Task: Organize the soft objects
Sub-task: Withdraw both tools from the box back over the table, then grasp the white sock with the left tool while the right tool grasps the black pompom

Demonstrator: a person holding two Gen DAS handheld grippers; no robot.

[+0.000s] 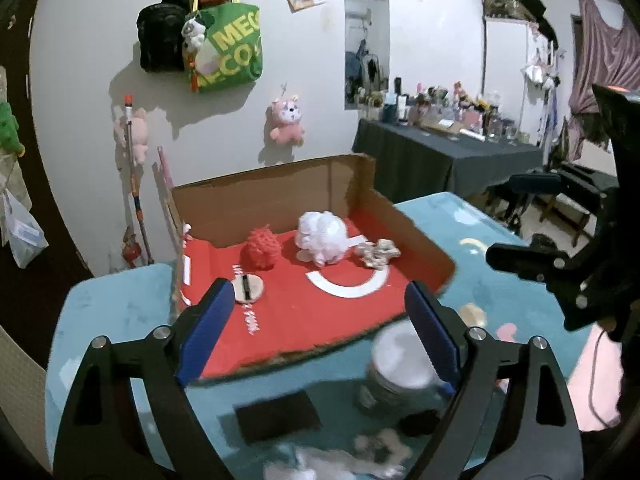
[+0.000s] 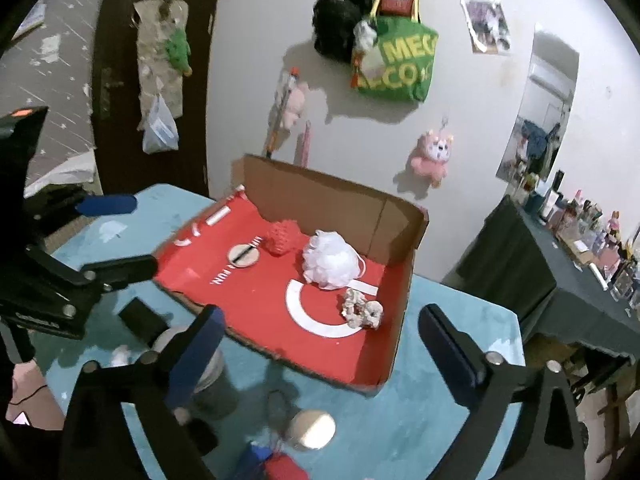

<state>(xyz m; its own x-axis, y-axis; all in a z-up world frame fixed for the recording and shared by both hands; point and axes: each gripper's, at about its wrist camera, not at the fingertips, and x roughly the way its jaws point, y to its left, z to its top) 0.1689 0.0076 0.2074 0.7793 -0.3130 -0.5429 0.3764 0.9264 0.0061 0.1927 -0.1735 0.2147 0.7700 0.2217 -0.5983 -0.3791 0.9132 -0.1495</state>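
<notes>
Inside the cardboard tray [image 2: 404, 300]: red ball [image 2: 283, 237], white pouf [image 2: 330, 260], scrunchie [image 2: 362, 309]; both tongs [image 1: 320, 332] [image 2: 320, 344] apart, empty.

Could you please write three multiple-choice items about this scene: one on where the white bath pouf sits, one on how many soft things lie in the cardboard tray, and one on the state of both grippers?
1. Where is the white pouf?
A. inside the cardboard tray
B. on the teal cloth
C. hanging on the wall

2. How many soft things lie in the tray?
A. one
B. three
C. five

3. How do the left gripper and right gripper stand?
A. both shut on something
B. one open, one shut
C. both open, holding nothing

Key: 1 A, it rests on the tray's red floor. 2 B, the red spiky ball, the pouf and the scrunchie. 3 C, the fingers stand wide apart with nothing between them.
</notes>
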